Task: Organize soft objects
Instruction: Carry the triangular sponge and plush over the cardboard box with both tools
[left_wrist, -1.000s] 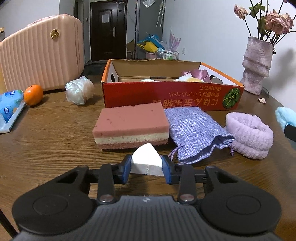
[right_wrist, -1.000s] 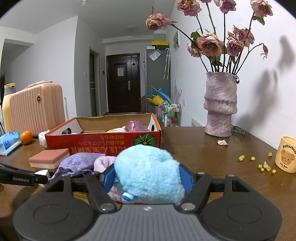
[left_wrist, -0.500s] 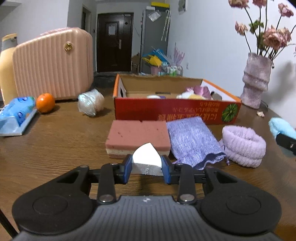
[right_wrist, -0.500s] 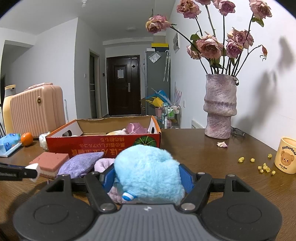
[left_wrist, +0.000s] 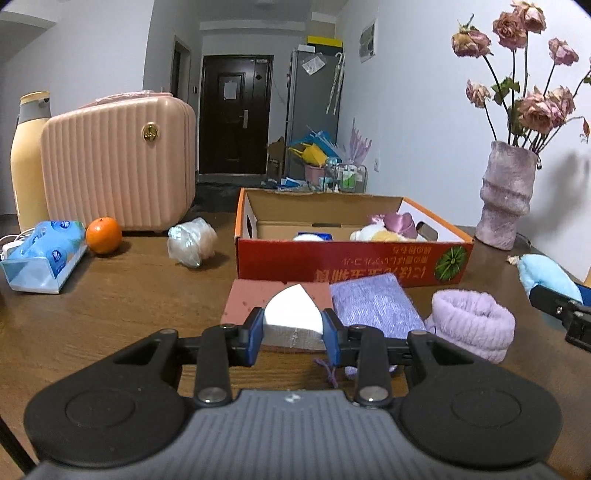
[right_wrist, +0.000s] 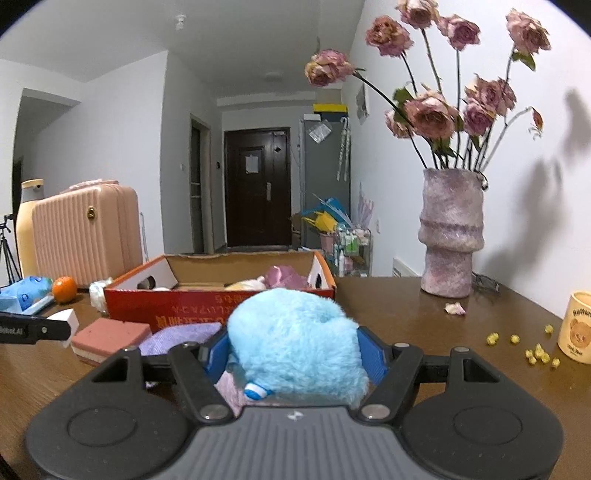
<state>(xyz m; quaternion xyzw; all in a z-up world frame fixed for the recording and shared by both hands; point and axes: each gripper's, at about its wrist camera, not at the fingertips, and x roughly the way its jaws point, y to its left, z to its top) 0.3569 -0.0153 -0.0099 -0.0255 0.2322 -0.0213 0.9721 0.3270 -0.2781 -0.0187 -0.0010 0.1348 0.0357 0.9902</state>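
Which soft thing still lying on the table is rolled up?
The fluffy lilac towel roll, rightmost; the purple pouch and pink sponge lie flat.

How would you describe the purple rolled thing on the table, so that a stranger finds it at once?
Start from the red cardboard box on the wooden table. In front of its right corner lies the lilac rolled towel, right of the flat purple woven pouch. Only it is fluffy and coiled into a thick ring.
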